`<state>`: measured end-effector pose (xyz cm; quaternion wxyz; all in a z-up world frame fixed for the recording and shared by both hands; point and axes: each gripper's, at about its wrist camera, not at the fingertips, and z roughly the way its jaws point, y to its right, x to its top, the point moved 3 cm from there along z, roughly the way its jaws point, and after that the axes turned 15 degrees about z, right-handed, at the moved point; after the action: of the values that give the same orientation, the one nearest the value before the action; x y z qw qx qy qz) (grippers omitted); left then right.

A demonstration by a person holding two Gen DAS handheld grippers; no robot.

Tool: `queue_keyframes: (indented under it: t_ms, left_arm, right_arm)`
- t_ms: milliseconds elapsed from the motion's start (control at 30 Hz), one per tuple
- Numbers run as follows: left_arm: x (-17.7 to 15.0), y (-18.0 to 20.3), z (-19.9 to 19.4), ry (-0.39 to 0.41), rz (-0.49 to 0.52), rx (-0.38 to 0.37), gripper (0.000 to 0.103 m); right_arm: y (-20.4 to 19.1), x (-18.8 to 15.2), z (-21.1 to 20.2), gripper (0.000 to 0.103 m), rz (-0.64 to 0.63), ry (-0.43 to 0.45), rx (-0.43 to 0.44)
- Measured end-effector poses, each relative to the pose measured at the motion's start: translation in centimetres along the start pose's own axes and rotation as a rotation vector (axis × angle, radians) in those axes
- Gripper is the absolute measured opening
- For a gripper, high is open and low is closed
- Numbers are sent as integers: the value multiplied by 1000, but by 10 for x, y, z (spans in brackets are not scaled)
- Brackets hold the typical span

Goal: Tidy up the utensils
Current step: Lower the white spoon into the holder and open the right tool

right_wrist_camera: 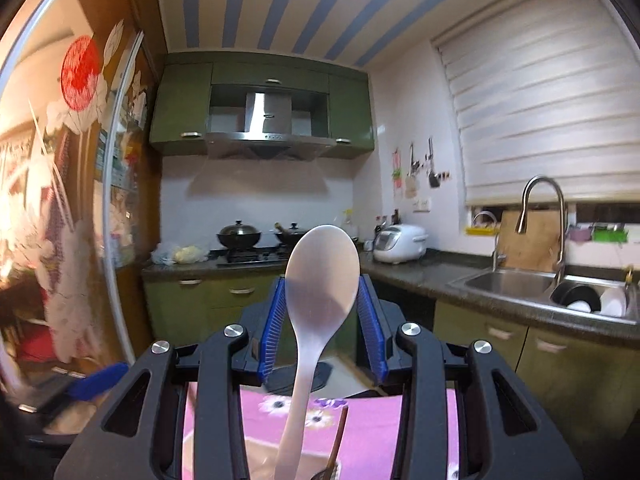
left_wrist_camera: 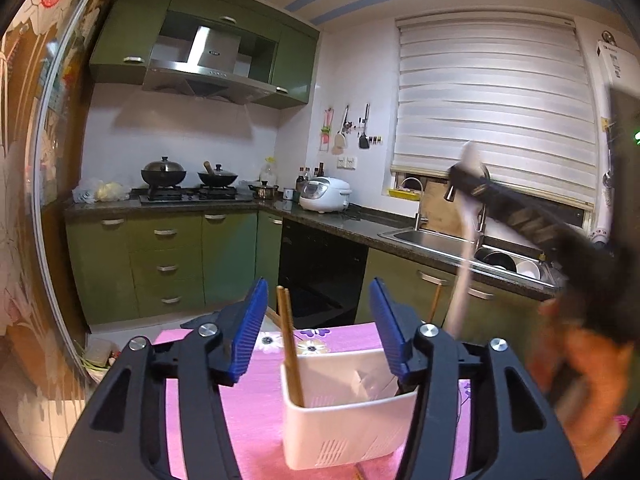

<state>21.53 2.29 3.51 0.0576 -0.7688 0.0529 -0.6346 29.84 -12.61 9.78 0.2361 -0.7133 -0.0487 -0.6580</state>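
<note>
A white slotted utensil holder stands on the pink flowered tablecloth, close in front of my left gripper. Two brown chopsticks stand upright in its left corner, between the blue pads but touching neither. That gripper is open. My right gripper is shut on a white rice spoon, gripping the sides of its bowl, with the handle hanging down. In the left wrist view the right gripper is a blur at the right, holding the spoon above and behind the holder.
Green cabinets and a dark counter run along the far wall, with a stove, a rice cooker and a sink. A glass door stands at the left. A wooden stick rises behind the holder.
</note>
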Motion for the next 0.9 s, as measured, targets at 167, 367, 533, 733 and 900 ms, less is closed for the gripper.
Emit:
queue_keyframes:
  t_ms: [167, 367, 533, 733, 900]
  left_arm:
    - [0, -4, -9, 5, 7, -3, 51]
    - [-4, -4, -12, -9, -4, -15, 51]
    - [-12, 0, -15, -37, 9, -21, 53]
    - [-25, 3, -20, -102, 21, -29, 54]
    - [-60, 12, -31, -211, 10, -46, 54]
  right_arm:
    - [-1, -35, 29, 37, -19, -24, -34]
    - [4, -71, 38, 37, -37, -75, -46]
    - [11, -94, 28, 43, -31, -104, -40]
    - [21, -95, -10, 48, -19, -101, -36]
    - [37, -88, -70, 48, 1, -148, -56]
